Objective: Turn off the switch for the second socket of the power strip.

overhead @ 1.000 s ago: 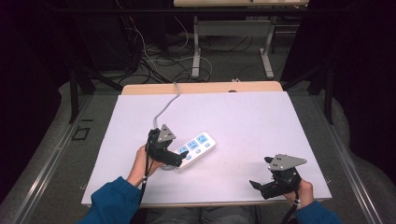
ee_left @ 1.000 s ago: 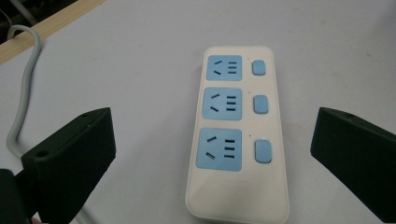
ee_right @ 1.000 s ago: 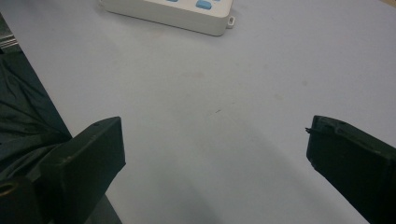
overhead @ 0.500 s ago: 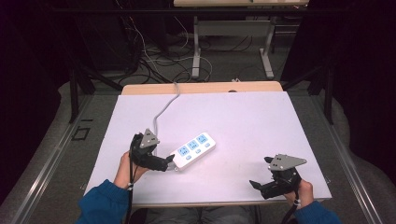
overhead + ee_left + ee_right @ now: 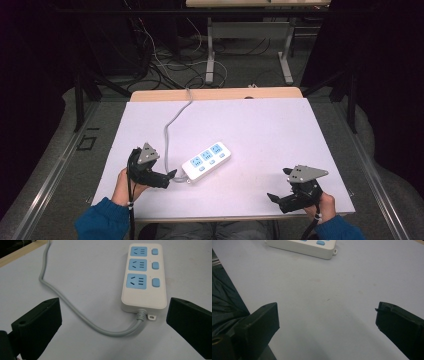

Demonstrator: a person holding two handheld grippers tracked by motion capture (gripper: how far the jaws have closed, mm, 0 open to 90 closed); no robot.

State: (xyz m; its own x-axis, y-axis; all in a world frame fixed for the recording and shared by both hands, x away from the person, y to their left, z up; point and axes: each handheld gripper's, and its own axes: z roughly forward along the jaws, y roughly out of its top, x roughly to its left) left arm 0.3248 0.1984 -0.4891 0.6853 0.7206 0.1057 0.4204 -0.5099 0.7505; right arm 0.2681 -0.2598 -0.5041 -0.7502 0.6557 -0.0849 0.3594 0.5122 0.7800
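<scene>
Now your left gripper (image 5: 172,174), jaws spread, faces the smooth white rectangular power strip (image 5: 207,160); your right gripper (image 5: 272,197) gapes too.

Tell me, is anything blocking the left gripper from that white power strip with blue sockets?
Nothing visible. The left gripper sits open just short of the white power strip with blue sockets, with only the strip's own grey cable curving across the table between its jaws.

Words: none could be read anywhere.
Power strip (image 5: 144,277): it had no brand name or numbers, just plain blue sockets and blue buttons.
</scene>
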